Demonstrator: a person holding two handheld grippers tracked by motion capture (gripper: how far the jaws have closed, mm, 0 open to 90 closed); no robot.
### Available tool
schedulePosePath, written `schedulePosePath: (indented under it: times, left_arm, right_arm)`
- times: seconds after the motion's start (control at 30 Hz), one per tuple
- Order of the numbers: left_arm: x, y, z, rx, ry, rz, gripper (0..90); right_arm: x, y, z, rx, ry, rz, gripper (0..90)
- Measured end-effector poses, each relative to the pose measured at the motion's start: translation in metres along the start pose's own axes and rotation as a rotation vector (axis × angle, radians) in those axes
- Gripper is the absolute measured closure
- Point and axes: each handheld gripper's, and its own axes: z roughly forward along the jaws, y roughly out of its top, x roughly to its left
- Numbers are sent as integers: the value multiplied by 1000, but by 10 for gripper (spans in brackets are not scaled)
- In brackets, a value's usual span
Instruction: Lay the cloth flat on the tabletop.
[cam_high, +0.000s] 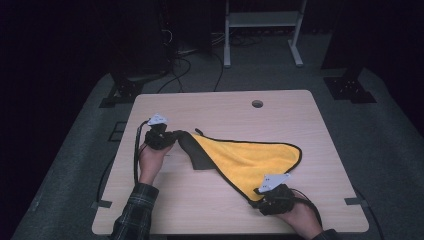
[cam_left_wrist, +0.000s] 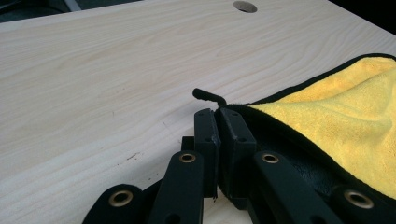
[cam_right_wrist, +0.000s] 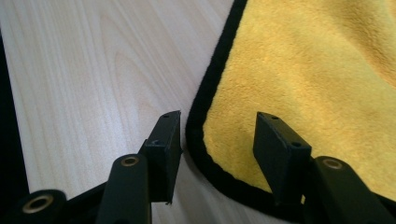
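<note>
We find our left gripper (cam_high: 172, 137) at about nine o'clock on the table (cam_high: 220, 107), its jaws pressed together on the black-edged corner of the yellow cloth (cam_high: 250, 157); a small black loop (cam_left_wrist: 208, 94) pokes out just past the tips. The cloth spreads across the table's middle toward four o'clock. There our right gripper (cam_right_wrist: 217, 135) stands with its jaws apart, the cloth's rounded corner lying between them, neither pad pressing on it.
</note>
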Motion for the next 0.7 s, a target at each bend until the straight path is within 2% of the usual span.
schedulePosePath:
  times: [0.03, 0.07, 0.1, 0.13, 0.17, 0.2, 0.27, 0.37, 0.47, 0.5, 0.53, 0.57, 0.6, 0.67, 0.7]
  left_arm:
    - [0, 0, 0, 0, 0, 0, 855]
    - [0, 0, 0, 2, -1, 2, 855]
    - [0, 0, 0, 2, -1, 2, 855]
    - [1, 0, -1, 0, -4, 1, 855]
    - [1, 0, -1, 0, -4, 1, 855]
    - [1, 0, -1, 1, -5, 0, 855]
    - [1, 0, -2, 1, -8, 2, 854]
    - [1, 0, -2, -1, -12, 4, 855]
    - [0, 1, -4, -12, -22, 6, 855]
    - [0, 1, -4, -12, -22, 6, 855]
    - [0, 1, -5, -16, -28, 12, 855]
    - [0, 1, -5, -16, -28, 12, 855]
    - [0, 1, -6, -16, -27, 14, 855]
    - [-1, 2, -8, -23, -32, 13, 855]
    - [-1, 2, -8, -23, -32, 13, 854]
  right_arm:
    - [0, 0, 0, 0, 0, 0, 511]
    - [1, 0, 0, 0, -7, -9, 580]
    - [1, 0, 0, 0, -7, -9, 580]
    - [0, 0, 0, -4, -9, -12, 669]
    - [0, 0, 0, -4, -9, -12, 669]
    - [0, -1, -1, -2, -16, -15, 730]
    - [-4, -2, -3, 3, -25, -8, 796]
    - [-6, -2, -4, 8, -30, -3, 805]
    - [-20, -3, -18, -50, -46, 48, 815]
    - [-20, -3, -18, -50, -46, 48, 815]
    - [-31, -4, -29, -100, -65, 88, 818]
    - [-37, -4, -34, -117, -76, 108, 820]
    - [-37, -4, -34, -117, -76, 108, 820]
    - [-53, -7, -47, -166, -110, 156, 826]
    - [-53, -7, -47, -166, -110, 156, 826]
